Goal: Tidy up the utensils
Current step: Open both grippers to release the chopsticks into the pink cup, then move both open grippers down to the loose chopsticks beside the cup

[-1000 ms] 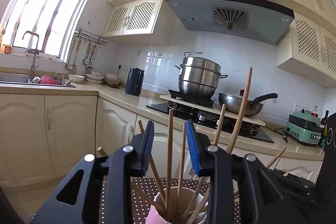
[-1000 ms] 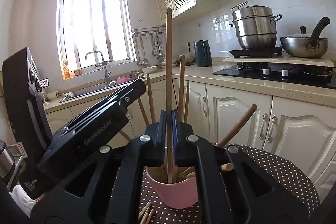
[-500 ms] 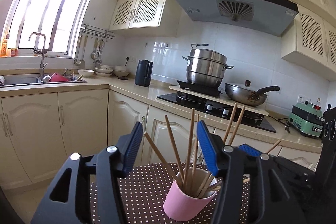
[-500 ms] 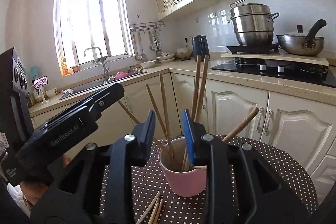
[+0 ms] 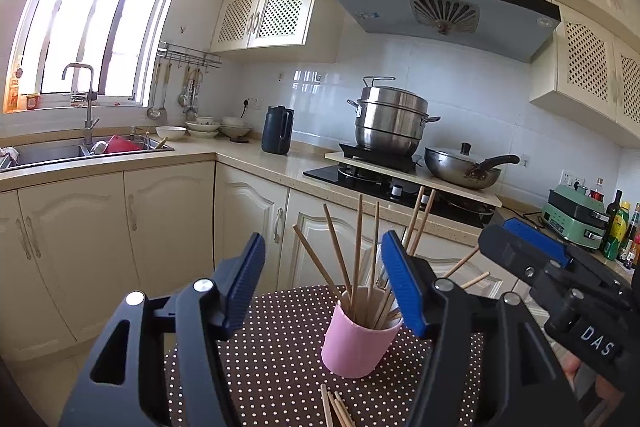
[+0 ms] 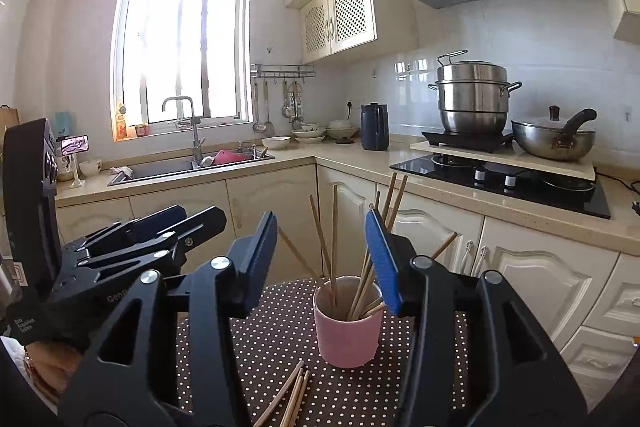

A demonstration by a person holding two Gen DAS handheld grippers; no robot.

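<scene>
A pink cup [image 5: 356, 343] [image 6: 347, 327] stands on a brown polka-dot cloth [image 5: 272, 359] [image 6: 280, 339] and holds several wooden chopsticks [image 5: 357, 247] [image 6: 334, 243]. More loose chopsticks [image 5: 334, 409] [image 6: 292, 399] lie on the cloth in front of the cup. My left gripper [image 5: 322, 279] hangs above and short of the cup, its jaws opening with nothing pressed between the blue pads. My right gripper [image 6: 322, 259] is likewise back from the cup, jaws opening and holding nothing. Each gripper shows at the other view's edge.
Behind the table run cream kitchen cabinets [image 5: 160, 227] and a counter with a sink [image 5: 60, 151], a dark kettle [image 5: 277, 130], a steamer pot [image 5: 390, 121] and a wok [image 5: 464, 167] on the hob. Bottles [image 5: 618, 227] stand far right.
Both grippers let go of chopsticks into the cup, opened wider, and drew back and up, so the cup now looks smaller and farther away.
</scene>
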